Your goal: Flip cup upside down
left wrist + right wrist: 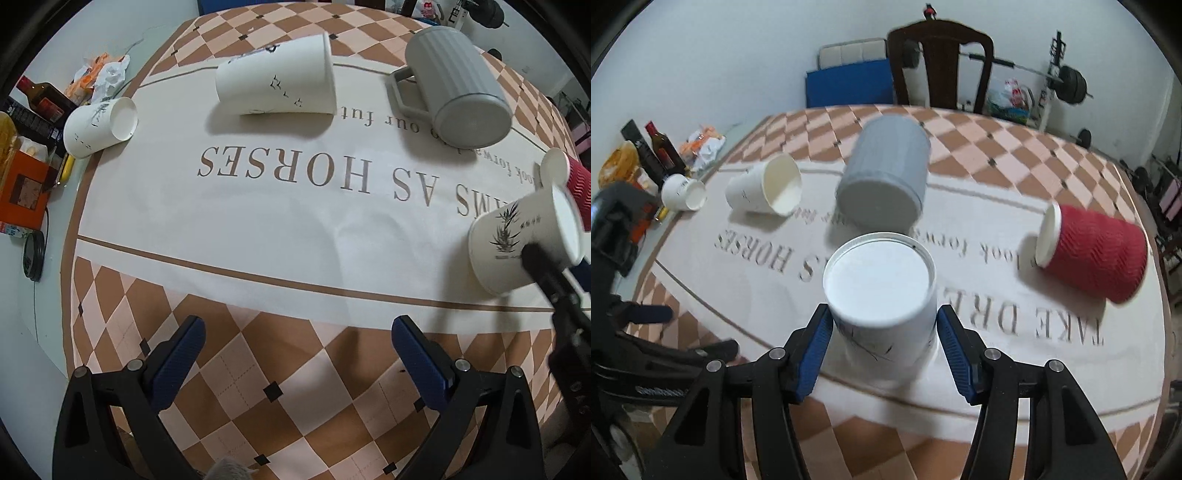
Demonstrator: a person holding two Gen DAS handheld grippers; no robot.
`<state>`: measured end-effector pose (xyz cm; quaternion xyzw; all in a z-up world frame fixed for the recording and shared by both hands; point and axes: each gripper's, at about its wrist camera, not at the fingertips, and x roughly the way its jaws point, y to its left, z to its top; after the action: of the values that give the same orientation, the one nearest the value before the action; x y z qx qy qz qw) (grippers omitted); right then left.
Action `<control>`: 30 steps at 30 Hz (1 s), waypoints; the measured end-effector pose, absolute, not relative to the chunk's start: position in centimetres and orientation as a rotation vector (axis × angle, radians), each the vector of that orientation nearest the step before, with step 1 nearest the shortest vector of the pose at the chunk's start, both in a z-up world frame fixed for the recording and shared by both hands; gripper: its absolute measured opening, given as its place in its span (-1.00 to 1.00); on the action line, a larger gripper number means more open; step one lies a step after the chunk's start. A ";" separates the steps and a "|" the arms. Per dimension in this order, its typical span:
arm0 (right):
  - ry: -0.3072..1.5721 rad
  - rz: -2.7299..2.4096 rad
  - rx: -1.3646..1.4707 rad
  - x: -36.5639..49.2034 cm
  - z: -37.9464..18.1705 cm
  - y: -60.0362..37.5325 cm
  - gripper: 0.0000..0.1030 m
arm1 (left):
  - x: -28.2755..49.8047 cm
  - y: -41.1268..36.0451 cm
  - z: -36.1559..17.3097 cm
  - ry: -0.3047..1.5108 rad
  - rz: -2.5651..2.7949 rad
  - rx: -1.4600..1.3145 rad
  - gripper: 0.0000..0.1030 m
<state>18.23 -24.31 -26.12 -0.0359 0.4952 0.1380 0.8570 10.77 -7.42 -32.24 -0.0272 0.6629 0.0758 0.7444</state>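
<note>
The right gripper (pixel 882 332) has a white paper cup (pixel 881 291) between its 2 blue pads, base facing the camera, the jaws closed in against its sides. It hangs tilted over the checked tablecloth (pixel 1015 325), near the front. Just beyond sits a grey ribbed mug (pixel 886 173) on its side; to the right lies a red ripple cup (pixel 1097 251), and to the left 2 more white cups (pixel 764 190) are tipped over. The left gripper (pixel 295 354) hovers wide open with nothing between its fingers. Bottles (pixel 661 151) crowd the far left edge.
</note>
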 end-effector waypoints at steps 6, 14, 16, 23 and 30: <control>1.085 0.216 -0.062 16.1 -25.4 -25.5 0.55 | 9.6 -8.1 -29.9 1.401 0.124 -0.023 1.00; 1.076 0.028 -0.058 10.7 -19.8 -27.2 0.94 | 6.5 -9.1 -23.7 1.303 0.074 -0.008 1.00; 1.057 -0.004 -0.050 9.2 -17.5 -27.5 0.95 | 5.8 -9.3 -21.7 1.269 0.056 0.000 1.00; 0.991 -0.080 -0.035 4.1 -9.3 -28.2 0.98 | 2.8 -9.7 -13.6 1.135 -0.005 0.017 1.00; 0.953 -0.151 -0.011 -0.7 -2.0 -28.5 0.98 | -0.3 -9.5 -7.6 1.061 -0.022 0.011 1.00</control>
<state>-0.70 -28.50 -2.04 -0.0055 0.4583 -0.0726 0.8858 -0.25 -9.46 -7.61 0.0053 0.5057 -0.0107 0.8626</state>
